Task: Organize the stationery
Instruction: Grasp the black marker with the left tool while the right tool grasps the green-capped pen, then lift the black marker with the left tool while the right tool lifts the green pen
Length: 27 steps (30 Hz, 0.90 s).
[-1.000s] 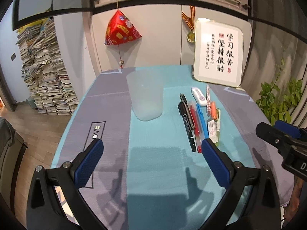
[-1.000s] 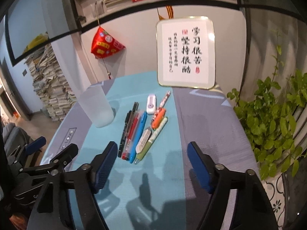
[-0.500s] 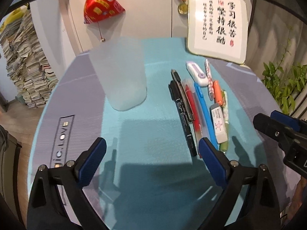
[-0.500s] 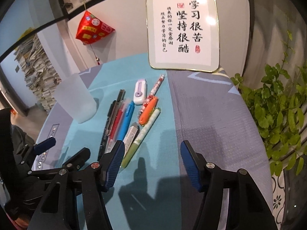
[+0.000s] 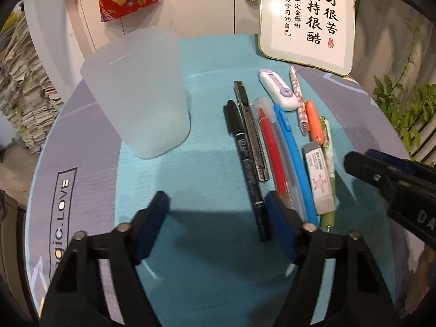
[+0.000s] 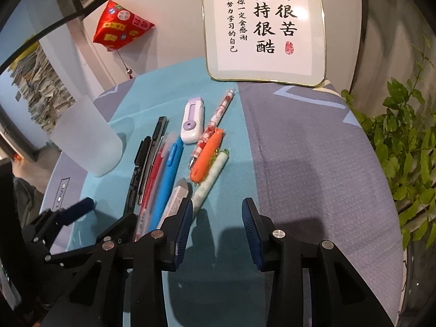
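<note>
Left wrist view: left gripper (image 5: 218,204) above the teal cloth (image 5: 207,169), jaws apart and just narrowing, nothing between them; the black marker (image 5: 246,160) tip lies just inside its right finger; frosted cup (image 5: 139,92) upright, left of the row of pens. Right wrist view: right gripper (image 6: 217,212), jaws apart, also closing, empty; its left finger sits over the eraser (image 6: 177,197); only here, the green pen (image 6: 211,181) lies unobstructed beside it.

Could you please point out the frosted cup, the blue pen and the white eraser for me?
frosted cup (image 5: 141,100), left wrist view, middle of its side wall.
blue pen (image 5: 293,150), left wrist view, middle of its barrel.
white eraser (image 5: 318,175), left wrist view, on its printed paper sleeve.
</note>
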Motion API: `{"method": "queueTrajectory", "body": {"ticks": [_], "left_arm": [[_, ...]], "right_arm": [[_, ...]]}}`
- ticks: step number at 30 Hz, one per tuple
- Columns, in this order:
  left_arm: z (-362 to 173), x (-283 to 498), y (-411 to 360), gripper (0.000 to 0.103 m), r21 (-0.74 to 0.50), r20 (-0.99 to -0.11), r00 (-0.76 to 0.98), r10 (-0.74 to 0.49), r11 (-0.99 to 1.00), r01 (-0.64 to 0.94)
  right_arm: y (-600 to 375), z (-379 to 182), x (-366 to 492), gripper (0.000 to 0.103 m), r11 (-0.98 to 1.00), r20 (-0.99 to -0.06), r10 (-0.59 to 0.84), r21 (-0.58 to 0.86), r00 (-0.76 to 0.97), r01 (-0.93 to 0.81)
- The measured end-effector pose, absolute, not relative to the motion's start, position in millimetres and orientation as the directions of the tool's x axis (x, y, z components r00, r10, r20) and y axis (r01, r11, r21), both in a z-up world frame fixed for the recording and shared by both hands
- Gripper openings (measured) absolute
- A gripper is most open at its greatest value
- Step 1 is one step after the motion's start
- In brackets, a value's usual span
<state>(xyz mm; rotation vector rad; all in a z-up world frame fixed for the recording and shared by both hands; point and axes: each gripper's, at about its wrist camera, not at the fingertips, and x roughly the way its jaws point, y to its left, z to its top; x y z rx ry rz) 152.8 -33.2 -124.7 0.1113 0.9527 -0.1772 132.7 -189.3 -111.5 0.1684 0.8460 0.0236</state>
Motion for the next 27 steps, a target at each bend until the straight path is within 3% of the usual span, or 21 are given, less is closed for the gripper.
{"method": "queueTrajectory", "body": {"ticks": [5,9,13,16,18,20,27], "left_arm": [[-122.7,154.3,-35.6,0.04,0.004,-0.815,0.567,-0.123,0.976,0.218],[-121.9,153.2,-34.2,0.026,0.003,-0.817,0.562,-0.131,0.973,0.23],[-121.5,155.0,-31.9,0.026,-0.007,-0.821,0.556,-0.133,0.975,0.224],[-121.9,157.7,-34.0,0.027,0.003,-0.814,0.567,-0.124,0.976,0.218],[-122.0,156.8,-35.3,0.021,0.01,-0.81,0.571,-0.13,0.972,0.235],[-121.4,153.0,-33.3,0.008,-0.006,-0.814,0.562,-0.15,0.968,0.25],[-120.1,125.5,-7.5,0.007,-0.077,-0.839,0.502,-0.211,0.959,0.274]], "right_arm": [[-181.2,-113.2,143.4,0.04,0.989,-0.756,0.059,0.131,0.652,0.062],[-175.6,-118.4,151.2,0.033,0.99,-0.777,0.059,0.127,0.627,0.064],[-171.9,-120.9,156.0,0.031,0.991,-0.786,0.044,0.112,0.617,0.073],[-167.3,-121.0,156.5,0.023,0.995,-0.79,0.01,0.072,0.613,0.076],[-168.0,-120.8,155.1,0.02,0.994,-0.792,0.025,0.082,0.61,0.066],[-169.9,-120.2,152.1,0.015,0.992,-0.795,0.058,0.111,0.604,0.051],[-186.7,-113.5,114.7,0.01,0.989,-0.789,0.129,0.147,0.6,-0.02]]}}
